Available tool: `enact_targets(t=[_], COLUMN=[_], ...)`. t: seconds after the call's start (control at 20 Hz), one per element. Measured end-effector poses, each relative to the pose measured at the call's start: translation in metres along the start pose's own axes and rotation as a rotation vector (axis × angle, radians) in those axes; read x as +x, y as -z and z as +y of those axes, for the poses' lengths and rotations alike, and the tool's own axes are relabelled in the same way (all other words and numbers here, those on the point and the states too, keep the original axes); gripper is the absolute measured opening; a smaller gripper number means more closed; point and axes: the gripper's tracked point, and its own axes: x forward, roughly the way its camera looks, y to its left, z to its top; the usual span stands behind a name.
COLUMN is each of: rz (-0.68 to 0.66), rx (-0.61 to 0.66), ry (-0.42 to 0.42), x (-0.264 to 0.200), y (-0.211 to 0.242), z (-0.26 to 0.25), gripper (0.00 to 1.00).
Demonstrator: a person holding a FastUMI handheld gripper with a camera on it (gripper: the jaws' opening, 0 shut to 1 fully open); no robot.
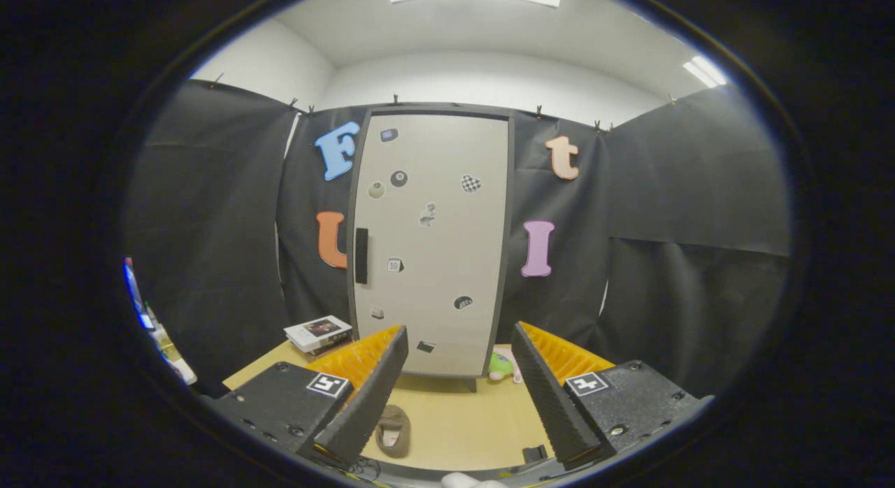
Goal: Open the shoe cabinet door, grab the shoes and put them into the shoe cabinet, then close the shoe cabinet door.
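Ahead, the tall pale-grey shoe cabinet door (430,243) stands shut and stiff; its black vertical bar handle (361,256) is the place to hook. The gripper (458,348) is spread wide, holding nothing. A soft, light brown slipper (393,431) lies between its fingers.

A calendar sticker (395,265) on the cabinet door (433,215) bears a number too small to read. Square coded markers (328,384) sit on the gripper (459,331), whose fingers are spread apart.
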Motion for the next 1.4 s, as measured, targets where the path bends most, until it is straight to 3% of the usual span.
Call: enact_targets(t=[0.4, 0.85, 1.1, 1.2, 1.4], rz=[-0.017, -0.047, -0.027, -0.013, 0.023], rx=[0.025, 0.076, 0.064, 0.053, 0.078], ry=[-0.047, -0.216, -0.240, -0.213, -0.185], x=[0.081, 0.215, 0.280, 0.301, 0.328], y=[-0.010, -0.046, -0.049, -0.046, -0.036], z=[0.053, 0.163, 0.212, 0.216, 0.221], gripper=[0.98, 0.98, 0.97, 0.96, 0.85])
